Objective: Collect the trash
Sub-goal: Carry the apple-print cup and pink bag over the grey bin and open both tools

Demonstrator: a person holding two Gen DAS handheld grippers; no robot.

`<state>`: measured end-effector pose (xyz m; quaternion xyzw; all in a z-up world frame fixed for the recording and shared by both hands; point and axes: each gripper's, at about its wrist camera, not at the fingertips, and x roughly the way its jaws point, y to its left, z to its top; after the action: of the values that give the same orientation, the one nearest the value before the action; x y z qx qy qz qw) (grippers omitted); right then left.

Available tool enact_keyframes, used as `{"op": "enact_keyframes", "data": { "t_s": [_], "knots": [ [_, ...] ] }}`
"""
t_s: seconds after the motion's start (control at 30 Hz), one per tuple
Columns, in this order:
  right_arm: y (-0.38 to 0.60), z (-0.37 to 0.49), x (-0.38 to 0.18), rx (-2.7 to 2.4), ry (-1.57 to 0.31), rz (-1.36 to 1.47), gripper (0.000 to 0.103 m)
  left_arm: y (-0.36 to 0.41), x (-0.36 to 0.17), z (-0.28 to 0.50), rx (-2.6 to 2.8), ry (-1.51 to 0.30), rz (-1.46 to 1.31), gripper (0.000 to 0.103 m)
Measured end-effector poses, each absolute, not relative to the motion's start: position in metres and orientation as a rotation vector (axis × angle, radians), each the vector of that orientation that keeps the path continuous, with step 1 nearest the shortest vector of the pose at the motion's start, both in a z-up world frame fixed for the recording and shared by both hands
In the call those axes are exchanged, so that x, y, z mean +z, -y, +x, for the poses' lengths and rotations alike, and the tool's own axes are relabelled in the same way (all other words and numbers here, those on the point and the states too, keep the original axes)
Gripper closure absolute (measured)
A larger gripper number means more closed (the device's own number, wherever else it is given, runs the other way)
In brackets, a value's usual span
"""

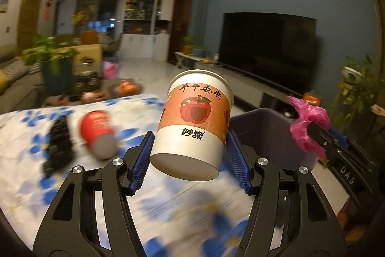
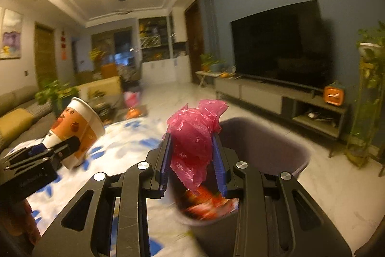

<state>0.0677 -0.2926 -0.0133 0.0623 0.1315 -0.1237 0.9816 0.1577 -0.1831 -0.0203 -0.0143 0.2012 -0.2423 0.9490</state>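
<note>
My left gripper [image 1: 190, 151] is shut on a white paper cup [image 1: 195, 124] with an orange band and a red apple print, held tilted above the flowered table. In the right wrist view that cup [image 2: 77, 129] shows at the left in the left gripper [image 2: 56, 148]. My right gripper [image 2: 192, 155] is shut on a crumpled pink plastic bag [image 2: 195, 136], held over the near rim of a dark purple bin [image 2: 264, 143]. The bag [image 1: 308, 127] and the bin [image 1: 262, 129] also appear at the right of the left wrist view. Red wrappers [image 2: 207, 204] lie inside the bin.
A red can [image 1: 98, 131] lies on its side on the blue-flowered tablecloth [image 1: 168, 204], beside a black object [image 1: 57, 143]. A large TV [image 2: 279, 49] on a low cabinet [image 2: 276, 98] lines the blue wall. Plants [image 2: 370, 93] stand at the right, a sofa [image 2: 16, 122] at the left.
</note>
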Motion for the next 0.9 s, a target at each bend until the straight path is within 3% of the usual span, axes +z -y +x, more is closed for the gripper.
{"op": "enact_keyframes", "data": {
  "t_s": [0.53, 0.63, 0.7, 0.9],
  "knots": [
    [0.340, 0.085, -0.037, -0.333, -0.266, 0.153, 0.069, 0.284, -0.050, 0.208, -0.727, -0.452, -0.045, 0.043],
    [0.344, 0.087, -0.039, -0.335, -0.268, 0.154, 0.061, 0.287, -0.054, 0.214, -0.746, -0.465, -0.056, 0.043],
    [0.346, 0.089, -0.039, -0.333, -0.269, 0.157, 0.055, 0.288, -0.057, 0.218, -0.759, -0.471, -0.060, 0.040],
    [0.346, 0.086, -0.039, -0.348, -0.273, 0.167, 0.050, 0.277, -0.064, 0.224, -0.736, -0.498, -0.102, 0.022]
  ]
}}
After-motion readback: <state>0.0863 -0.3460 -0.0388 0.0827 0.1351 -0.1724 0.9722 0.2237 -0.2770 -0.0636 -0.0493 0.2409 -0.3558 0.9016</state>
